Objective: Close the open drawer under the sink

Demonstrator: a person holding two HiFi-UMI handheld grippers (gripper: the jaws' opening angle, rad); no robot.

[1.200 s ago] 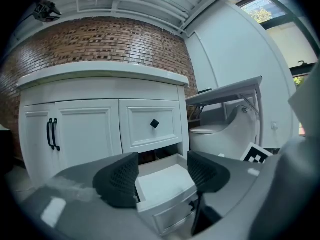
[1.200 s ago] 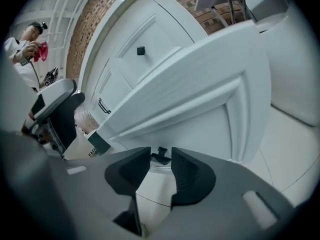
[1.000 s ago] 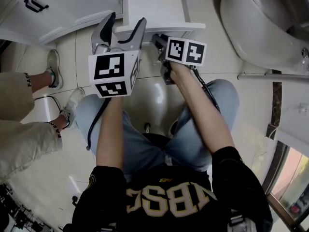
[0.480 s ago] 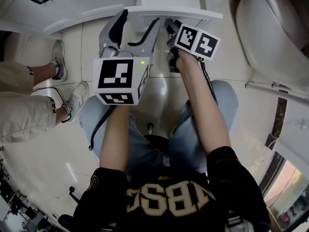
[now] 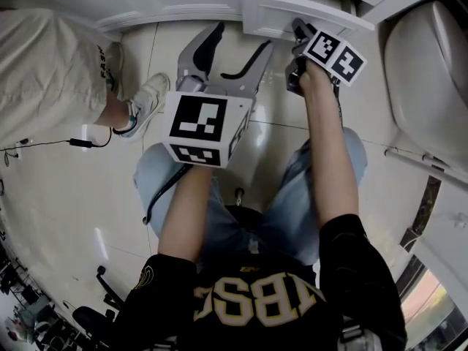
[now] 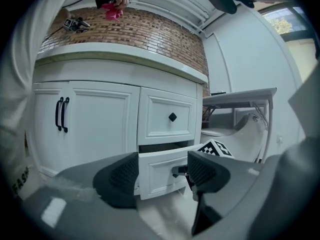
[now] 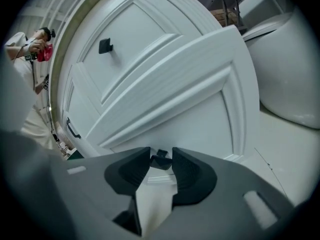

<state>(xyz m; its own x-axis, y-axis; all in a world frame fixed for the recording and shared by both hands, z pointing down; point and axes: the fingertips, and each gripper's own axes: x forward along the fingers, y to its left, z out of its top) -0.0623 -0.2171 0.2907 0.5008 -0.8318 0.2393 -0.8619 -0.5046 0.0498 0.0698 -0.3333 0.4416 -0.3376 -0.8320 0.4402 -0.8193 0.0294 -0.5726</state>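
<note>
**Drawer.** The lower drawer [image 5: 287, 14] is found at 12 o'clock in the head view, under the vanity cabinet [image 6: 100, 129]. Its front is seen standing proud of the cabinet face, with a dark gap above it, so it is not yet shut.

**Right gripper.** The right gripper [image 7: 161, 163] is held at the drawer front. Its jaws are closed on the small black drawer knob [image 7: 160, 159], which is clamped between the two pads.

**Left gripper.** The left gripper [image 6: 162, 170] is held back from the cabinet, at about 11 o'clock of the person's knees. Its jaws stand apart and nothing is held between them.

**Surroundings.**
- An upper drawer [image 6: 167, 118] with a black diamond-shaped knob is seen directly above the open one.
- Double doors with black bar handles [image 6: 61, 114] lie at 9 o'clock of the upper drawer.
- A brick wall [image 6: 135, 26] is visible above the counter.
- A white toilet [image 5: 431, 72] is noted at 2 o'clock in the head view.
- A bystander [image 5: 51, 72] in beige clothing is noted at 10 o'clock in the same view.

**Writing.**
- "FASH" is read on the bystander's trouser hem [image 5: 102, 58]; any further letters are cut off.
- Large pale lettering on the operator's black shirt [image 5: 259, 298] appears to read "NBSC".
- Black-and-white square markers are carried on both gripper cubes; no text is printed on them.
</note>
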